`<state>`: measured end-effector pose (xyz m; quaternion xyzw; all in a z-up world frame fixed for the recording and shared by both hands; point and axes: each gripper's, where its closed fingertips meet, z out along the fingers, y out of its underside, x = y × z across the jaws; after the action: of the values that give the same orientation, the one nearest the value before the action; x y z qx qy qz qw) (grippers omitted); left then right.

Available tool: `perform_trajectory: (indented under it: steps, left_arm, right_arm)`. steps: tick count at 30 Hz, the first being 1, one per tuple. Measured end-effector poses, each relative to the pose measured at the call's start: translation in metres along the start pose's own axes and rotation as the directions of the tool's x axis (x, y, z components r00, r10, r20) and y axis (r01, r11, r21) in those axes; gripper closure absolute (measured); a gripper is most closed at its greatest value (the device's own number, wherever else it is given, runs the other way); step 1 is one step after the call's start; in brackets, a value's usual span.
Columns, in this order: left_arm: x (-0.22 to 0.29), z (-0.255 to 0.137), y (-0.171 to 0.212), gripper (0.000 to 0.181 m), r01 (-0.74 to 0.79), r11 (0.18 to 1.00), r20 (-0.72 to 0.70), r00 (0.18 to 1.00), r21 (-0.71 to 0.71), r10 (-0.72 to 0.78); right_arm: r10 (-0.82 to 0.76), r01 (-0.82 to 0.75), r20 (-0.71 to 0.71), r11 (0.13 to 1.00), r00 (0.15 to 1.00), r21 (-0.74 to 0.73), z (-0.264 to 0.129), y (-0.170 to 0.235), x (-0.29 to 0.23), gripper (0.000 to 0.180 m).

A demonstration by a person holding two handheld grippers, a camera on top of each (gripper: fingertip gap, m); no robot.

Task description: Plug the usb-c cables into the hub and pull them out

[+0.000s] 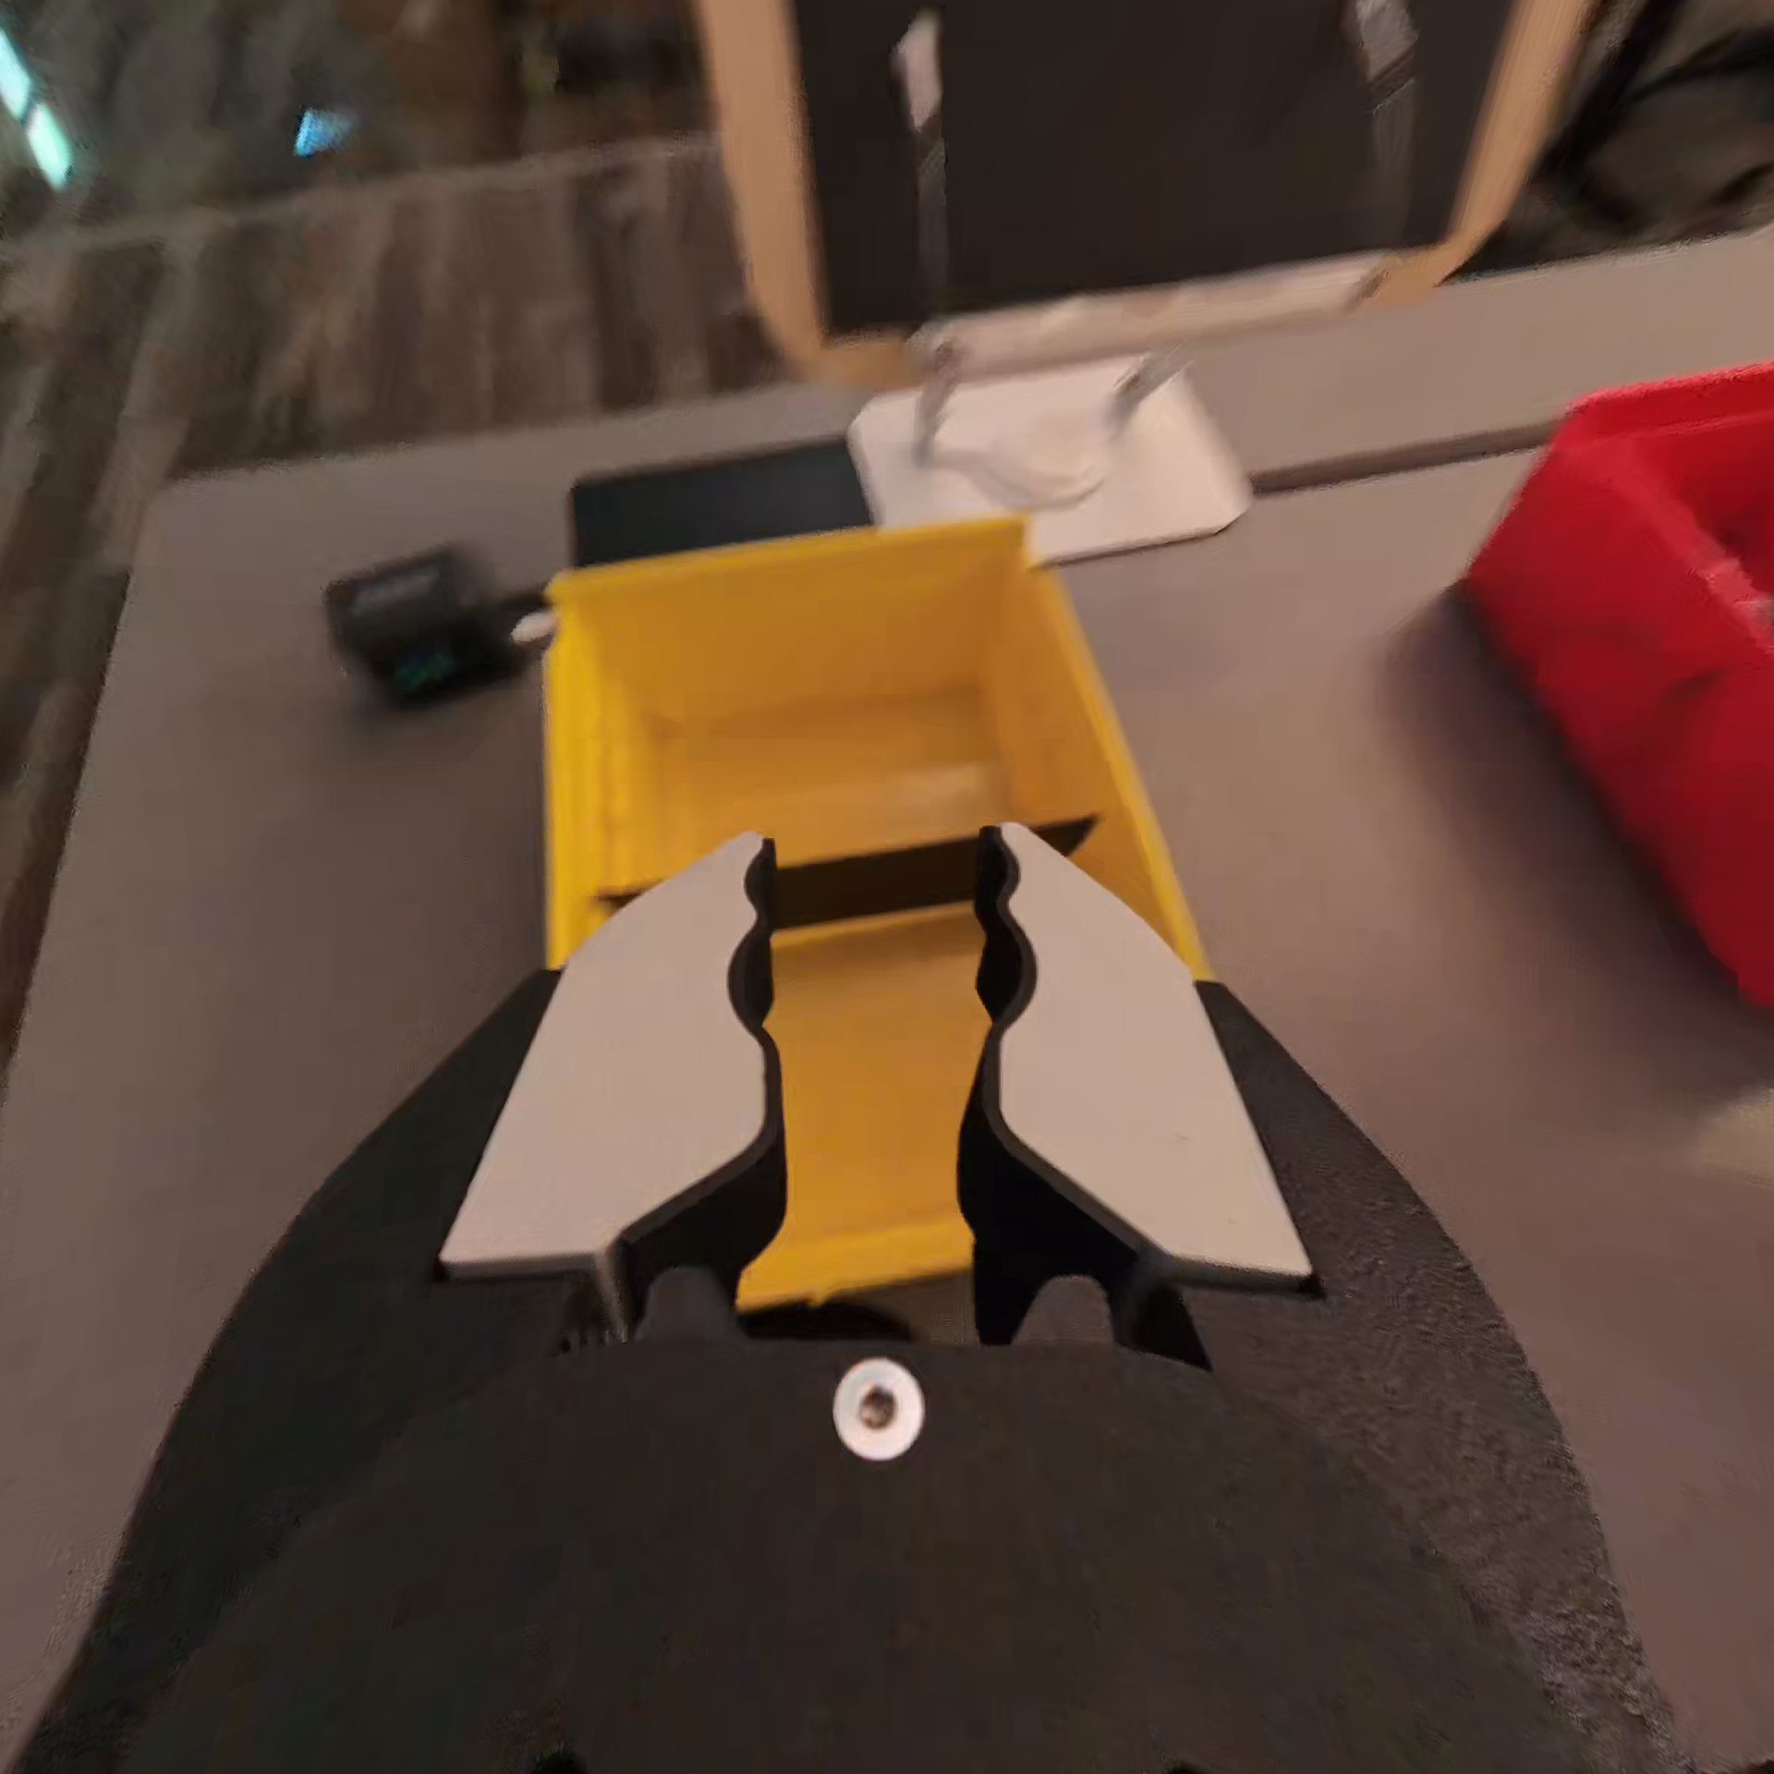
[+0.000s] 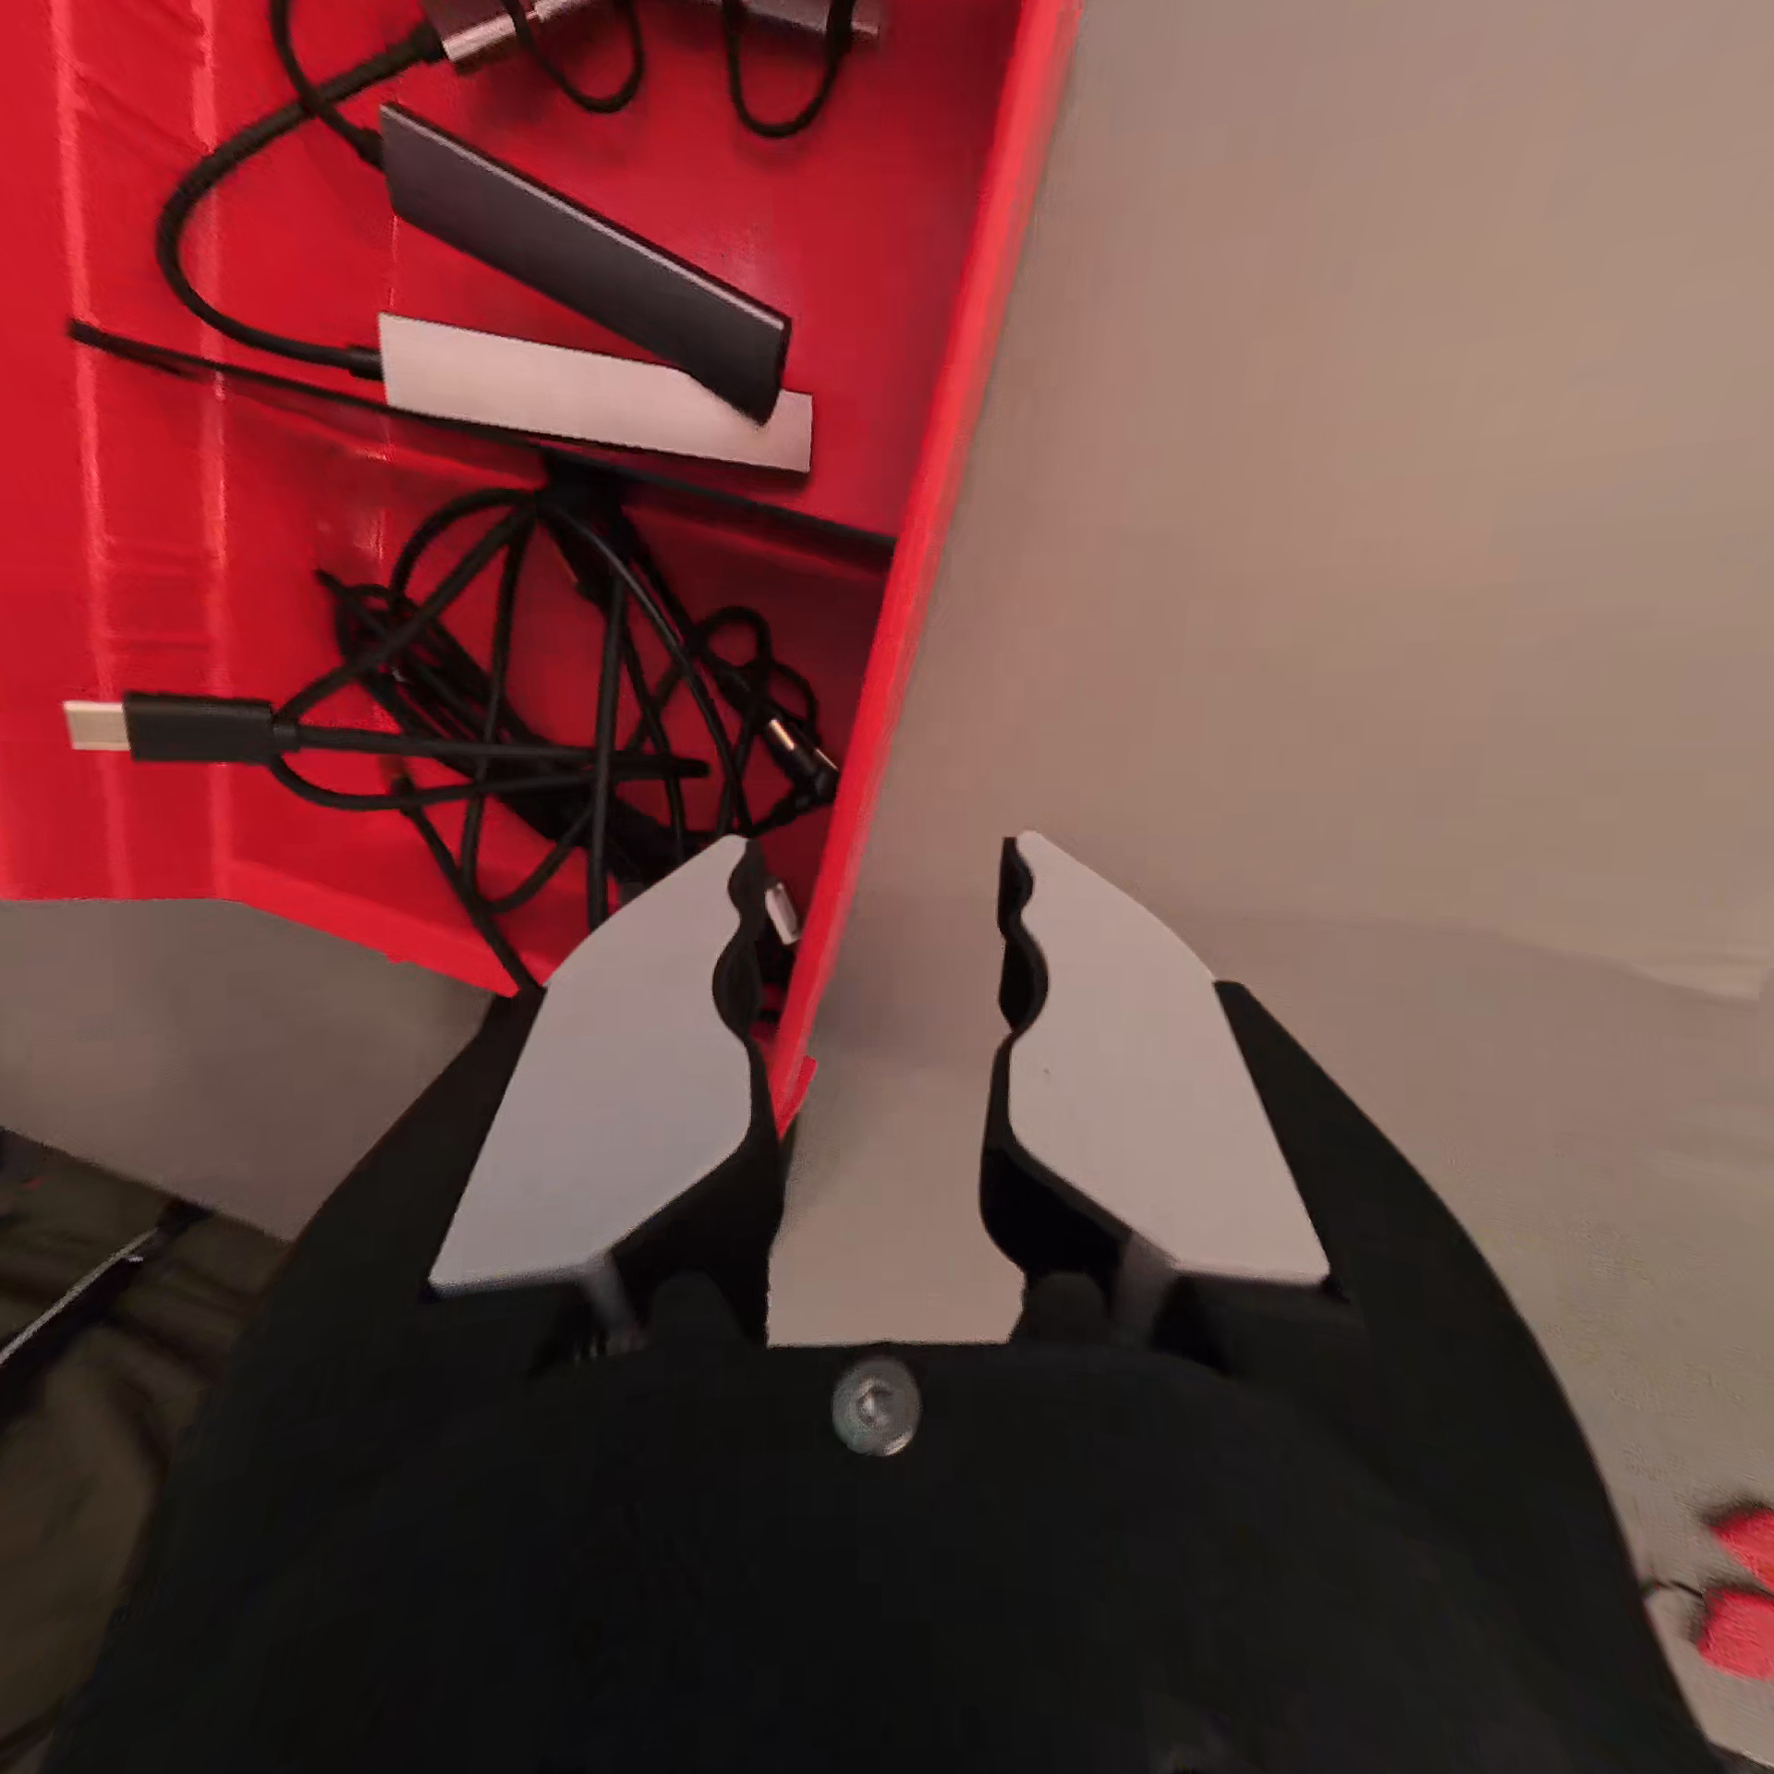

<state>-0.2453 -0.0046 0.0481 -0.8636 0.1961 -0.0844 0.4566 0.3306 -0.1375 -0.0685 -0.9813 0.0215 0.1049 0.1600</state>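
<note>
In the right wrist view a red bin point(image 2: 922, 538) has two compartments. The far one holds a dark grey hub point(image 2: 576, 259) lying across a light grey hub point(image 2: 595, 403), each with a black lead. The near one holds a tangle of black usb-c cables point(image 2: 576, 710), one plug point(image 2: 182, 730) pointing left. My right gripper point(image 2: 874, 854) is open and empty, hovering over the bin's right wall. My left gripper point(image 1: 872, 850) is open and empty above a yellow bin point(image 1: 576, 768) that looks empty.
The grey table point(image 1: 288, 864) carries the red bin point(image 1: 1632, 624) to the right of the yellow one. Behind stand a monitor on a white base point(image 1: 1152, 480), a flat black pad point(image 1: 720, 499) and a small black device point(image 1: 413, 624). Red bits point(image 2: 1738, 1613) lie at the right wrist view's lower right. Some 60 cm of space lies between my two pairs of fingers. My left gripper's tips are some 35 cm from the small black device point(image 1: 413, 624).
</note>
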Motion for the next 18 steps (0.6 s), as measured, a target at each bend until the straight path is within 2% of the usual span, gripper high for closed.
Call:
perform_trajectory:
  steps: [3,5,10,14,18]
  left_arm:
    - [-0.037,0.014,0.038,0.129,0.113,0.984,0.053,0.993,-0.137,-0.106]
    - [-0.049,0.030,0.055,0.127,0.147,0.968,0.038,0.989,-0.201,-0.142]
    - [-0.078,0.062,0.094,0.124,0.220,0.911,0.106,0.975,-0.348,-0.195]
    - [-0.090,0.074,0.115,0.133,0.269,0.871,0.141,0.963,-0.412,-0.231]
    - [-0.094,0.081,0.129,0.160,0.318,0.835,0.139,0.948,-0.449,-0.286]
  right_arm:
    - [0.026,-0.026,-0.001,0.999,1.000,-0.047,0.012,0.004,0.006,0.137]
    - [0.018,-0.016,0.036,0.998,0.999,-0.064,0.019,0.004,-0.002,0.151]
    - [0.022,-0.027,-0.031,0.986,0.999,-0.163,0.035,0.009,-0.001,0.156]
    - [0.026,-0.032,-0.031,0.972,0.999,-0.233,0.045,0.013,-0.007,0.168]
    - [0.008,-0.023,-0.059,0.967,0.998,-0.253,0.046,0.014,-0.006,0.170]
